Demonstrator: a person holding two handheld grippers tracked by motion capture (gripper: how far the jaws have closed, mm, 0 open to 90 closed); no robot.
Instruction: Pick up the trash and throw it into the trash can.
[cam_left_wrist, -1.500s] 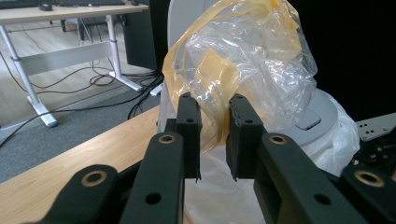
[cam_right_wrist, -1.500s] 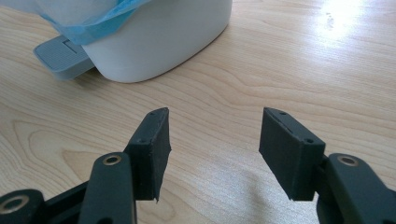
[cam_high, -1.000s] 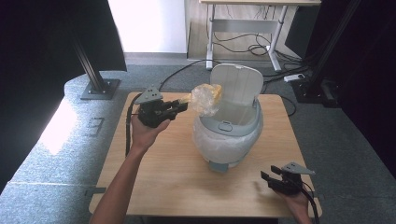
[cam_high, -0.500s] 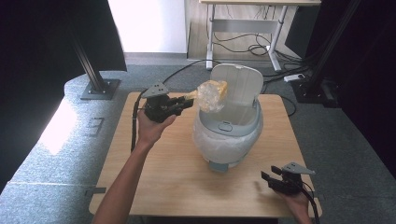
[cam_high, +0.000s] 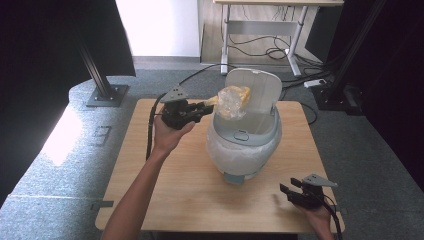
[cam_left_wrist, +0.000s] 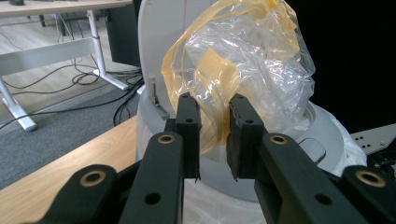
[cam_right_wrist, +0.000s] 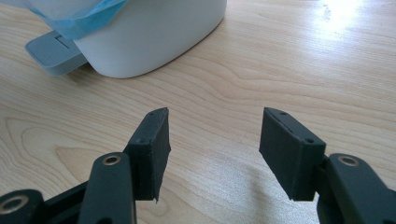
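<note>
At upper centre of the high view, the left gripper (cam_high: 207, 106) pinches the crumpled plastic bag (cam_high: 232, 100) over the open bin (cam_high: 245, 145); centre it above the opening before releasing, while the right gripper (cam_high: 287, 192), fingers apart and empty, rests at the bench (cam_high: 175, 200).

Left gripper (cam_high: 207, 106): black body, grey three-cornered plate on top, black cable trailing. Right gripper (cam_right_wrist: 212, 149): black jaws with flat pads, brass-ringed pivot holes. Forearms bare, no sleeves.

crinkled glossy plastic bag (cam_left_wrist: 247, 65), matt wooden table (cam_high: 170, 200)
</note>
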